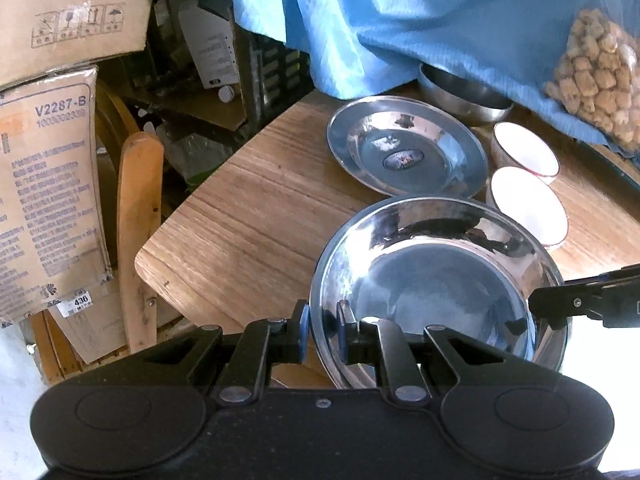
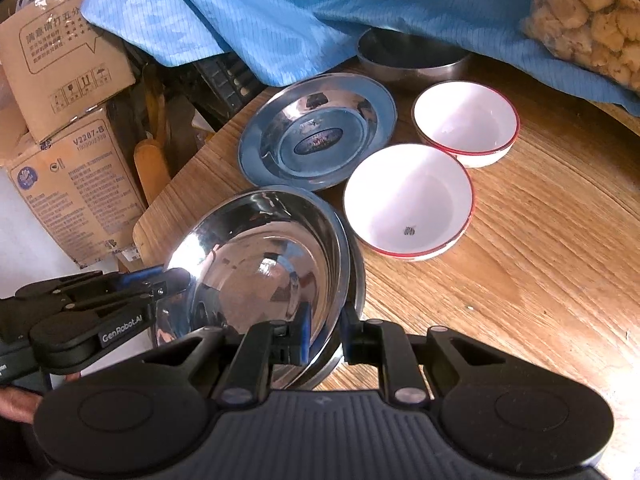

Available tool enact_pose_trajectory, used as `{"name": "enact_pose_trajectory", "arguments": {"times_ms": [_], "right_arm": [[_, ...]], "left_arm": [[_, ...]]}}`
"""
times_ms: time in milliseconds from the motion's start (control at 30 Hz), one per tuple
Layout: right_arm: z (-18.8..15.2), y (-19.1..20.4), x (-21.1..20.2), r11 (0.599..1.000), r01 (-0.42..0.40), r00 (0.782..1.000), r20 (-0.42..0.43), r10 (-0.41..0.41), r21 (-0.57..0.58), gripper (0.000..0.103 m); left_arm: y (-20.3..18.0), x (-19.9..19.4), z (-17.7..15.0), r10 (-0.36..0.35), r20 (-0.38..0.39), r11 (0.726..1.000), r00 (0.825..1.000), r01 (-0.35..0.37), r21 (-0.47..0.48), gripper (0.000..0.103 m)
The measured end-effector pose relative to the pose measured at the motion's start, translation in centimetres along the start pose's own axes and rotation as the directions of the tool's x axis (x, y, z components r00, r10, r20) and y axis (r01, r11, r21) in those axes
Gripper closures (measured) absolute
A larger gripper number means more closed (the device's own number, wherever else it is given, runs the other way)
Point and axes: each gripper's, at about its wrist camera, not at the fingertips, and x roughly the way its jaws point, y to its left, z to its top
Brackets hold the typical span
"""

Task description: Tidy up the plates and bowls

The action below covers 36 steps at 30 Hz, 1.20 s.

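A shiny steel bowl (image 1: 436, 280) is held over the near edge of the wooden table (image 1: 248, 208); it also shows in the right wrist view (image 2: 264, 264). My left gripper (image 1: 322, 330) is shut on its left rim. My right gripper (image 2: 324, 334) is shut on its right rim and shows from the side in the left wrist view (image 1: 560, 304). Behind lies a steel plate (image 2: 316, 132) with a dark sticker. Two white bowls with red rims stand to its right, one near (image 2: 408, 200) and one far (image 2: 466, 122). A further steel bowl (image 2: 412, 56) sits partly under the blue cloth.
A blue cloth (image 2: 300, 8) hangs over the back of the table. A clear bag of beige chunks (image 2: 588, 12) lies at the back right. Cardboard boxes (image 1: 44, 184) and a wooden chair back (image 1: 138, 216) stand off the table's left edge.
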Motion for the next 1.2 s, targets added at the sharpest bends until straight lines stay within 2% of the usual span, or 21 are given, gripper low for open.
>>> {"name": "enact_pose_trajectory", "arguments": {"times_ms": [233, 367, 533, 567, 733, 800, 900, 967, 1000, 1200], "right_arm": [[0.0, 0.1, -0.1, 1.0, 0.007, 1.0, 0.001, -0.007, -0.007, 0.08], [0.0, 0.4, 0.0, 1.0, 0.006, 1.0, -0.002, -0.006, -0.008, 0.075], [0.0, 0.2, 0.0, 1.0, -0.006, 1.0, 0.0, 0.006, 0.014, 0.068], [0.1, 0.2, 0.0, 1.0, -0.003, 1.0, 0.001, 0.003, 0.017, 0.064], [0.1, 0.2, 0.1, 0.999, 0.01, 1.0, -0.001, -0.01, 0.032, 0.06], [0.2, 0.3, 0.1, 0.999, 0.011, 1.0, 0.0, -0.011, 0.03, 0.058], [0.3, 0.5, 0.2, 0.999, 0.013, 1.0, 0.002, -0.014, 0.035, 0.05], [0.4, 0.7, 0.1, 0.999, 0.021, 1.0, 0.011, -0.021, 0.029, 0.038], [0.5, 0.9, 0.1, 0.999, 0.025, 1.0, 0.018, -0.025, 0.027, 0.035], [1.1, 1.8, 0.2, 1.0, 0.013, 0.999, 0.038, -0.013, 0.015, 0.009]], "left_arm": [[-0.1, 0.4, 0.1, -0.014, -0.022, 1.0, 1.0, 0.015, 0.014, 0.086], [-0.3, 0.5, 0.1, -0.03, -0.025, 0.999, 0.999, 0.03, 0.015, 0.08], [-0.2, 0.4, -0.1, -0.033, -0.02, 0.999, 0.999, 0.033, 0.021, 0.067], [-0.1, 0.3, -0.1, -0.033, -0.018, 0.999, 0.999, 0.033, 0.019, 0.062], [0.7, -0.3, -0.2, -0.03, 0.009, 1.0, 1.0, 0.03, -0.005, 0.043], [1.1, -0.5, -0.2, -0.021, 0.027, 1.0, 0.999, 0.021, -0.016, 0.029], [1.6, -0.8, -0.1, -0.005, 0.053, 0.999, 0.999, 0.007, -0.035, 0.018], [2.0, -1.0, 0.1, 0.001, 0.075, 0.999, 0.997, 0.003, -0.049, 0.01], [2.2, -1.1, 0.3, 0.005, 0.085, 0.998, 0.996, 0.0, -0.055, 0.005], [3.7, -1.1, 1.8, 0.036, 0.166, 0.996, 0.986, -0.02, -0.092, 0.001]]}}
